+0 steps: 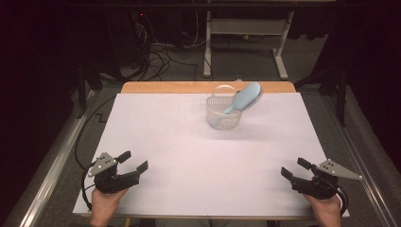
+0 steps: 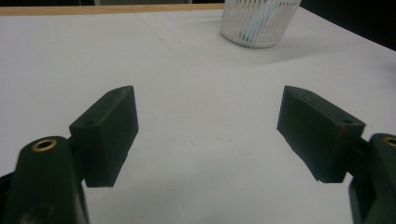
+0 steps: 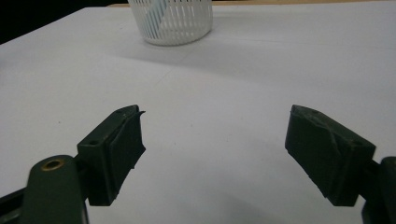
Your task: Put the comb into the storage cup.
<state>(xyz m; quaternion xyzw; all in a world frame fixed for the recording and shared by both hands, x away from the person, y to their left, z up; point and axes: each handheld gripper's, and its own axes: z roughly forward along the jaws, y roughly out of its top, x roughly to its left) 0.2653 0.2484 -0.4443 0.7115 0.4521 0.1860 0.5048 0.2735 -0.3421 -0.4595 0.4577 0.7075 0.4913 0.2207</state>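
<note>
The room was dark, with cables and a desk frame on the floor beyond the table (image 1: 156, 142), whose white top was bare apart from one item group at the far centre. There a white slatted basket (image 1: 223, 113) stood upright, and a light-blue brush (image 1: 246, 98) leaned in it, handle down inside, bristled head up and out over the right rim. I held my left gripper (image 1: 133, 161) and right gripper (image 1: 296, 168) low at the near corners, well apart from the basket; both sets of jaws stood wide apart with nothing between them. Judged by appearance, the brush was light, rigid plastic with a smooth, possibly slippery back, and the basket was light enough to tip or slide if the brush was dragged sideways. The recommended hold was across the neck just below the head, lifting straight up, with the other gripper steadying the basket rim.
</note>
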